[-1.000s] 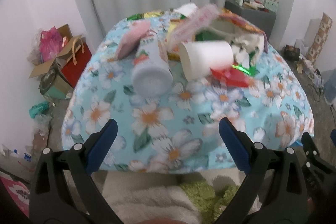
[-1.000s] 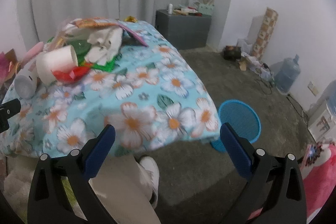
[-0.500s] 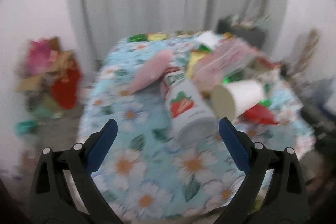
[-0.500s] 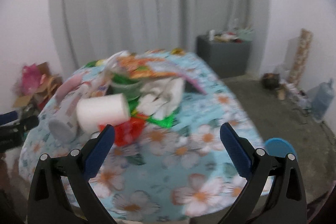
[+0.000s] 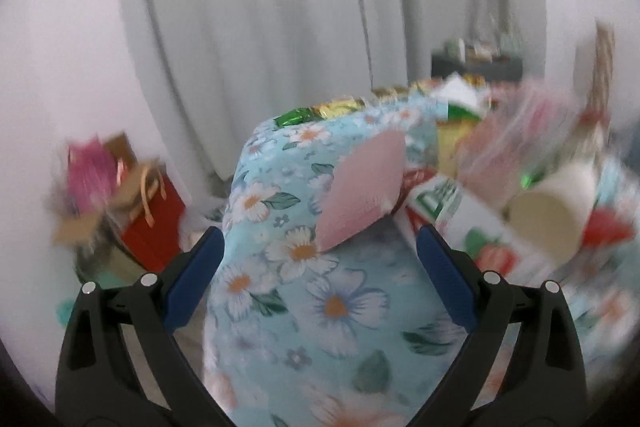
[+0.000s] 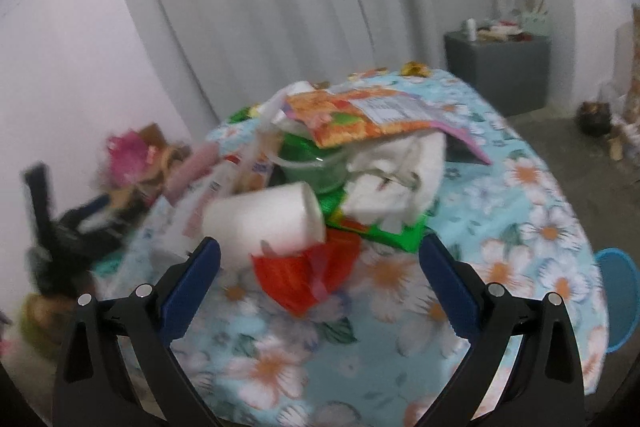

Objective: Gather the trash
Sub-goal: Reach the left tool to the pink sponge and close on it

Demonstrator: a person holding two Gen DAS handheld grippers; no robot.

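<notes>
We find the left gripper [image 5: 320, 267] and right gripper [image 6: 320, 275] both with jaws wide, holding nothing. The trash pile [image 6: 340, 163] sits on the floral worktop [image 6: 520, 195]; white cup [image 6: 264, 223] at 12 o'clock from the right gripper.

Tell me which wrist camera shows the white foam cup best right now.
The right wrist view. There the white foam cup lies on its side mid-frame, its whole side visible above the red wrapper, only slightly blurred. In the left wrist view the cup sits near the right edge, smeared by motion, open mouth towards the camera.
</notes>
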